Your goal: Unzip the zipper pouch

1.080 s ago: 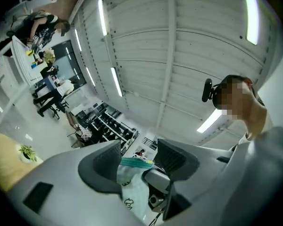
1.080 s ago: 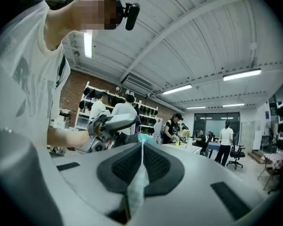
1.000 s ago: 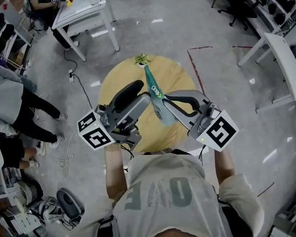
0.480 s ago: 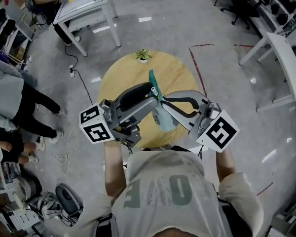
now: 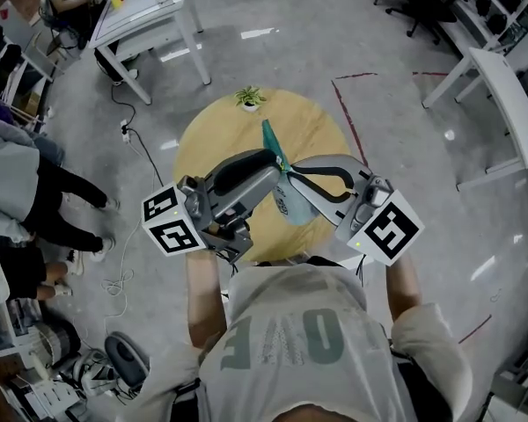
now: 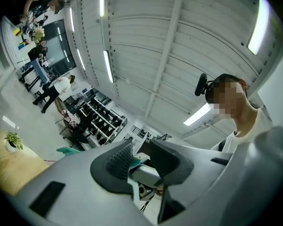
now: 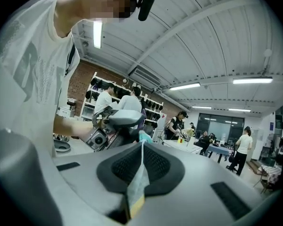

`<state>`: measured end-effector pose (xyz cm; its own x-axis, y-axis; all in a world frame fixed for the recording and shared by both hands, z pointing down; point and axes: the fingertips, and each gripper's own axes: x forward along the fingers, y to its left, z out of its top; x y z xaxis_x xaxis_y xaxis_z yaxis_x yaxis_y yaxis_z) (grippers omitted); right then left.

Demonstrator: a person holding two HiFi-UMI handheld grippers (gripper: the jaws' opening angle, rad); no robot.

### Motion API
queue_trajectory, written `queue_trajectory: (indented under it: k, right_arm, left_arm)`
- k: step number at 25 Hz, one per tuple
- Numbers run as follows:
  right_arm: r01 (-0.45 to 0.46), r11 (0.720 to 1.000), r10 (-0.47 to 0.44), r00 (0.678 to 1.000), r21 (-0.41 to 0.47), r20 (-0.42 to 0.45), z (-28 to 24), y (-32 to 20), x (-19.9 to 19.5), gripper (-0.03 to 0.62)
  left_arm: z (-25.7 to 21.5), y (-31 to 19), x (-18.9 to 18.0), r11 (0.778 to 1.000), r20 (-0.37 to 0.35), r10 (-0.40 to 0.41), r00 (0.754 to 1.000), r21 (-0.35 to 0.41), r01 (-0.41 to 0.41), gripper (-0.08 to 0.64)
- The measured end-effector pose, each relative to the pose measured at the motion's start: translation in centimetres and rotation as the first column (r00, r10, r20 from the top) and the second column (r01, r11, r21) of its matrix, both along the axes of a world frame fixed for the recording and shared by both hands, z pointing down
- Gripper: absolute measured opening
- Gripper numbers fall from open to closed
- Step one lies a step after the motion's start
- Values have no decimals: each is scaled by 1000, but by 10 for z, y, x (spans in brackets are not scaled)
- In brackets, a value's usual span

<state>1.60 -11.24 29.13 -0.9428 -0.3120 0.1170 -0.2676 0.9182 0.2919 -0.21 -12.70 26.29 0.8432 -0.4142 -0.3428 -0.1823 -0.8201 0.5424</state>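
A teal zipper pouch (image 5: 286, 203) hangs in the air over the round wooden table (image 5: 213, 139). My right gripper (image 5: 292, 181) is shut on its edge; in the right gripper view a thin strip of the pouch (image 7: 138, 180) sits pinched between the pads of the right gripper (image 7: 140, 161). My left gripper (image 5: 275, 172) meets it from the left at the pouch's top. In the left gripper view the jaws of the left gripper (image 6: 139, 158) are closing, with a gap still showing and a teal bit of pouch (image 6: 134, 162) lying against the left pad.
A small potted plant (image 5: 249, 98) stands at the table's far edge. White tables (image 5: 150, 11) (image 5: 502, 82) stand at the back left and right. People (image 5: 18, 178) and floor cables (image 5: 132, 148) are on the left. Red tape (image 5: 346, 117) marks the floor.
The left gripper has swung right and up to the pouch's top, next to the right gripper. The pouch sits a little higher, more of it hidden behind the grippers.
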Motion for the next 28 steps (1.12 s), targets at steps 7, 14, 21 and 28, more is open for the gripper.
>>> queue_trajectory:
  k: [7,14,21,28]
  right_arm:
    - [-33,999,36,990,26,-136,18,-5,7,35]
    - [-42,999,45,982,19,-185,27,-6,8,35]
    - [-3,1000,1,979,-8,-204,29,5,11,35]
    - [29,999,-37,981,-44,-190,26,13,17,35]
  left_arm:
    - [10,-7,9,998,152,-49,987,48,42,129]
    - [22,-3,23,952,473,-185,861,303,39,130]
    - [22,4,20,971,382,-55,922,234,-39,58]
    - [18,8,19,969,342,-21,940,237,-64,37]
